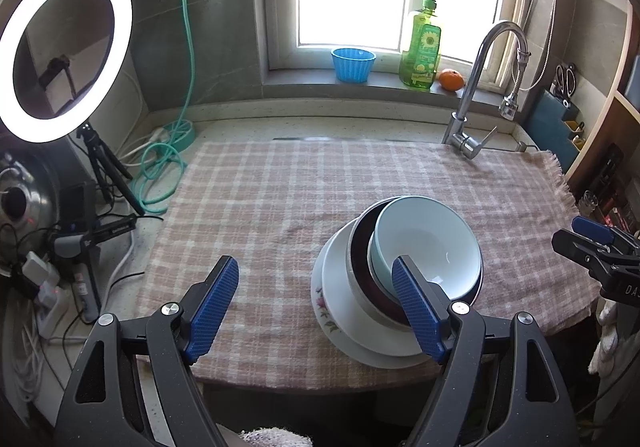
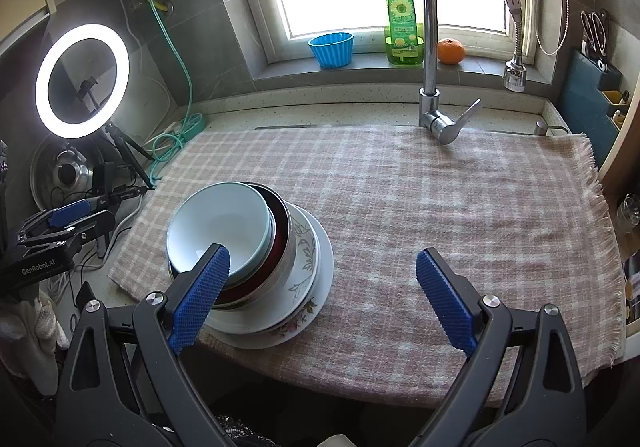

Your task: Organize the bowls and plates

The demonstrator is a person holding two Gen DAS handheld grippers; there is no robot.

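Note:
A stack of dishes stands on the pink checked cloth [image 1: 280, 199] near its front edge. A pale blue bowl [image 1: 424, 243] sits on top, inside a dark red metal-rimmed bowl [image 1: 362, 247], on a floral plate [image 1: 324, 303] and a white plate [image 1: 372, 357]. The same stack shows in the right wrist view: blue bowl [image 2: 218, 225], red bowl [image 2: 280, 243], floral plate [image 2: 306, 259]. My left gripper [image 1: 318, 273] is open and empty, left of the stack. My right gripper [image 2: 322, 257] is open and empty, just right of the stack.
A faucet [image 2: 436, 47] rises at the back. On the window sill stand a blue cup [image 2: 332, 49], a green soap bottle [image 2: 402, 19] and an orange [image 2: 451, 51]. A ring light [image 1: 60, 47] on a tripod, cables and a pot lid [image 2: 66, 171] crowd the left.

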